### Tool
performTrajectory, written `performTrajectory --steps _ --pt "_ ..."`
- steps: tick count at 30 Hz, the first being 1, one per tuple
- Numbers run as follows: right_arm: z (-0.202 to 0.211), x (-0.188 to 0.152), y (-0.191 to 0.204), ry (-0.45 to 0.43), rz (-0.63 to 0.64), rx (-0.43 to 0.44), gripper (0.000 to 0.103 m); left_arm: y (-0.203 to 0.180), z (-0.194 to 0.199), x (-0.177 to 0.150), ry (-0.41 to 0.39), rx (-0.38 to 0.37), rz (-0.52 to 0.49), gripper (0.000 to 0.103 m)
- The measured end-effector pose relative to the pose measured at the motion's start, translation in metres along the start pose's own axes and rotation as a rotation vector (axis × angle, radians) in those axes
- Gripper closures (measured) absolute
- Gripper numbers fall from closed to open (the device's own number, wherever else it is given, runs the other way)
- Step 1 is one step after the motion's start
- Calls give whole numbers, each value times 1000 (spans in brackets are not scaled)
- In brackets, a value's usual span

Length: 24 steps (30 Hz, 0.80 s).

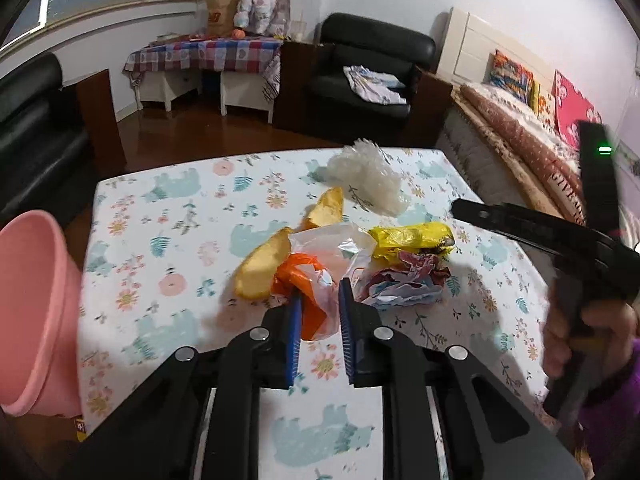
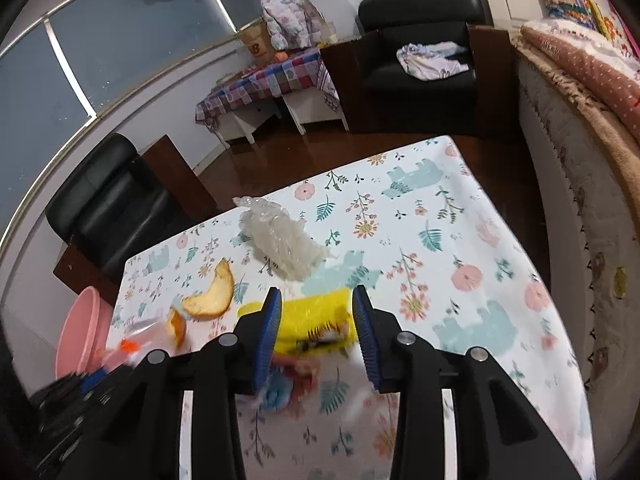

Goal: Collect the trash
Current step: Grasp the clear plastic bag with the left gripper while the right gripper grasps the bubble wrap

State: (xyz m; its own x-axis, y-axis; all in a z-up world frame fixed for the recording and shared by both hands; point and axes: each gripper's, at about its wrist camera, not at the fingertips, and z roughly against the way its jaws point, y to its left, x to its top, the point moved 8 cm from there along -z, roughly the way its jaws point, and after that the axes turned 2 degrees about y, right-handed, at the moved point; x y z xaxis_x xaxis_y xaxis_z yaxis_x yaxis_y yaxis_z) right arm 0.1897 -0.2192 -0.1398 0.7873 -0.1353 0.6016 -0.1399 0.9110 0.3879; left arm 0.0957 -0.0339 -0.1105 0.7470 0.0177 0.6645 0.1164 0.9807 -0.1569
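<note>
Trash lies on the floral table (image 1: pixel 168 248): two pomelo peels (image 1: pixel 262 266), a clear bag with orange print (image 1: pixel 316 280), a yellow wrapper (image 1: pixel 412 238), crumpled red and white paper (image 1: pixel 404 284) and a crumpled clear plastic wad (image 1: pixel 366 176). My left gripper (image 1: pixel 320 312) is open, its jaws either side of the orange-printed bag. My right gripper (image 2: pixel 316 320) is open above the yellow wrapper (image 2: pixel 312 320), with blurred crumpled paper (image 2: pixel 296 380) below it. The right gripper also shows in the left wrist view (image 1: pixel 520 224). A pink bin (image 1: pixel 36 312) stands at the table's left edge.
The pink bin (image 2: pixel 80 328) also shows in the right wrist view, left of the table. Black armchairs (image 1: pixel 372 76) stand beyond the table and to its left, and a bed (image 1: pixel 520 132) is on the right. A low table with a plaid cloth (image 1: pixel 204 56) is at the back.
</note>
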Motion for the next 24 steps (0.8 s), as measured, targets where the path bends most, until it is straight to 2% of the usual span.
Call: performTrajectory --steps 9,15,24 --pt "-44 9 1 56 12 -17 67 16 23 -5 -39 36 29 86" --pt "-50 -3 2 102 14 -16 67 20 26 -7 -47 39 47 86" --pt "-40 19 27 46 61 23 67 26 29 -6 -56 33 69 86"
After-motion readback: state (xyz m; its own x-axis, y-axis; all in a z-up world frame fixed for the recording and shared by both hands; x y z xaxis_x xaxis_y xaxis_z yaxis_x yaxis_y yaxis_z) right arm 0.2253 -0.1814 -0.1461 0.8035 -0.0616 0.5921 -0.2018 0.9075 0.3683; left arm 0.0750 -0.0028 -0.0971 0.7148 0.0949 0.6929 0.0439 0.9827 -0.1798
